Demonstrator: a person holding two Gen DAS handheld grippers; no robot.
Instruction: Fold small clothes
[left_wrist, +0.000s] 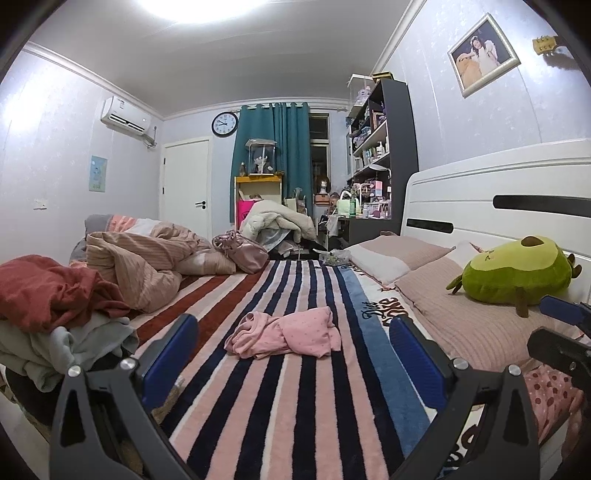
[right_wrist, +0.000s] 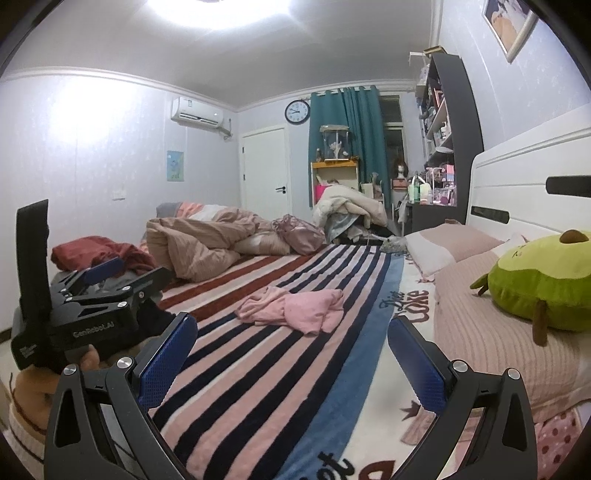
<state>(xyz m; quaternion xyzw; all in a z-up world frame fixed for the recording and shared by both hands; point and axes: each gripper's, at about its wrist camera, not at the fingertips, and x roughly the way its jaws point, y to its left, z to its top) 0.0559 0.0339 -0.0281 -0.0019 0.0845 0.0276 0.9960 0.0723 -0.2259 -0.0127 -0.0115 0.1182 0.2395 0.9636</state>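
A small pink dotted garment (left_wrist: 284, 334) lies crumpled on the striped blanket (left_wrist: 280, 406) in the middle of the bed; it also shows in the right wrist view (right_wrist: 295, 304). My left gripper (left_wrist: 293, 326) is open and empty, held above the blanket just short of the garment. My right gripper (right_wrist: 291, 328) is open and empty, a little nearer than the garment. The left gripper's body (right_wrist: 88, 310) shows at the left of the right wrist view. The right gripper's tip (left_wrist: 561, 325) shows at the right edge of the left wrist view.
A pile of clothes with a red piece (left_wrist: 51, 295) lies at the left edge of the bed. A rumpled beige duvet (left_wrist: 147, 262) and pink bag (left_wrist: 242, 251) lie beyond. Pillows (left_wrist: 461, 295) and a green avocado plush (left_wrist: 517, 273) lie at the right by the headboard (left_wrist: 498, 192).
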